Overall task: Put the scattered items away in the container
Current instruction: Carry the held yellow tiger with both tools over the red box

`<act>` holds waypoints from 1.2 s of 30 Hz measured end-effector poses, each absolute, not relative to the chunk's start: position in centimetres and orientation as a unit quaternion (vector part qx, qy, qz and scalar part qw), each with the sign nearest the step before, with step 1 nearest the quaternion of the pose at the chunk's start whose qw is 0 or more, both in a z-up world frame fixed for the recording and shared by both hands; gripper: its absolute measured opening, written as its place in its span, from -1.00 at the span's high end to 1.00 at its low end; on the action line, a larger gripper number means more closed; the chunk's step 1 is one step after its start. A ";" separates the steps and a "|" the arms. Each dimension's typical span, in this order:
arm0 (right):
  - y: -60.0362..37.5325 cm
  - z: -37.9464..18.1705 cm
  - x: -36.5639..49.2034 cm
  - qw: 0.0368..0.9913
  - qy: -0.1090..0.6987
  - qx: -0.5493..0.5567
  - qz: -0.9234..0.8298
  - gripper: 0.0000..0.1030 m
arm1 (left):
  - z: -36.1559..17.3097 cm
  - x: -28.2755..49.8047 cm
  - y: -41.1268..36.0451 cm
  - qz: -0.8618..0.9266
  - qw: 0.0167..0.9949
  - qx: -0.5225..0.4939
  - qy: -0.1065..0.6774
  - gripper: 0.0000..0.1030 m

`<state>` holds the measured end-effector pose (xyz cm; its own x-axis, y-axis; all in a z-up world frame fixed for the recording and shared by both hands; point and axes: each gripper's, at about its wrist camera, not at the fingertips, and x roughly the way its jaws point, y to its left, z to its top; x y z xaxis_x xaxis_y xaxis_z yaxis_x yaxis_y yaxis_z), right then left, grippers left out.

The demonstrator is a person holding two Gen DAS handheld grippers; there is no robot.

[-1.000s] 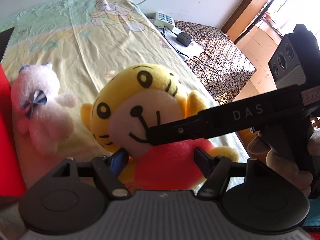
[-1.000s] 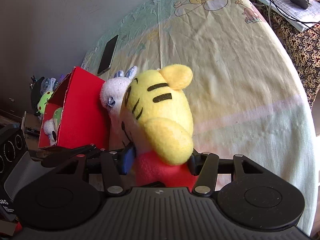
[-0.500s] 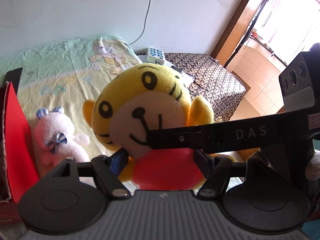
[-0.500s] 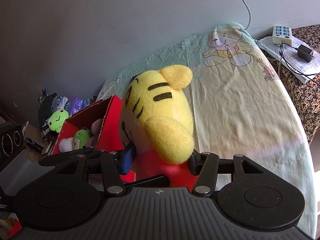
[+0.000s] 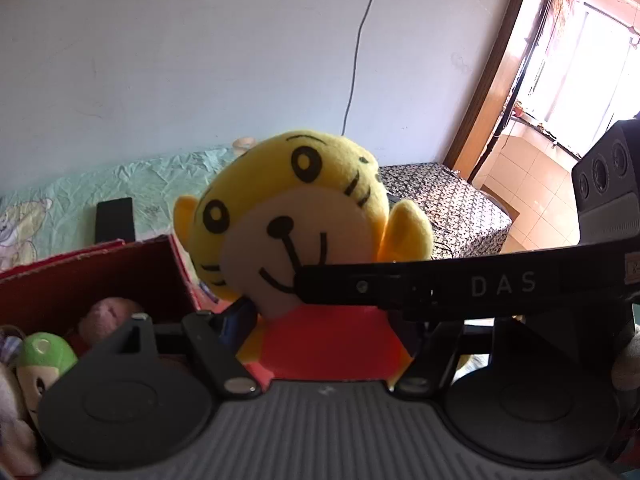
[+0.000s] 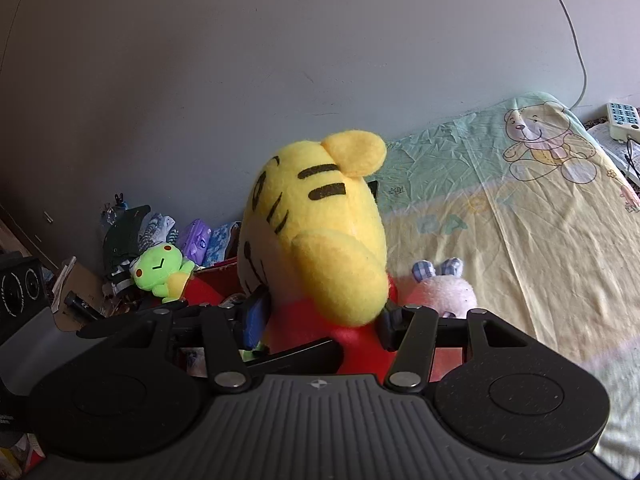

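Note:
A yellow tiger plush (image 5: pixel 296 216) in a red shirt hangs in the air, held from two sides. My left gripper (image 5: pixel 328 320) is shut on its red body from the front. My right gripper (image 6: pixel 320 320) is shut on the same body from the side, below the tiger plush's (image 6: pixel 320 240) head. One right finger (image 5: pixel 460 284) crosses the left wrist view. The red box (image 5: pixel 100 280) lies at the lower left, with a green-headed toy (image 5: pixel 44 360) and a pink plush inside. A pink plush with checked ears (image 6: pixel 444 292) lies on the bed behind the tiger.
A black phone (image 5: pixel 114 220) lies on the bed sheet (image 6: pixel 520 220) near the wall. A green frog plush (image 6: pixel 160 270) sits by clutter past the box. A patterned side table (image 5: pixel 440 200) and a white power strip (image 6: pixel 622 120) are at the right.
Both grippers have lifted the tiger plush off the bed and carried it toward the red box; the box's inside now shows, and the pink plush stays behind on the bed.

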<state>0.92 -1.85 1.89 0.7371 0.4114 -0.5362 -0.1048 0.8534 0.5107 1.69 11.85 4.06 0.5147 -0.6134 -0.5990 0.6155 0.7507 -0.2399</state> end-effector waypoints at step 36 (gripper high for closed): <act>7.6 -2.6 5.5 0.891 0.409 0.187 0.057 -0.29 | -3.2 8.5 21.9 -0.340 0.850 -0.017 0.402 -0.44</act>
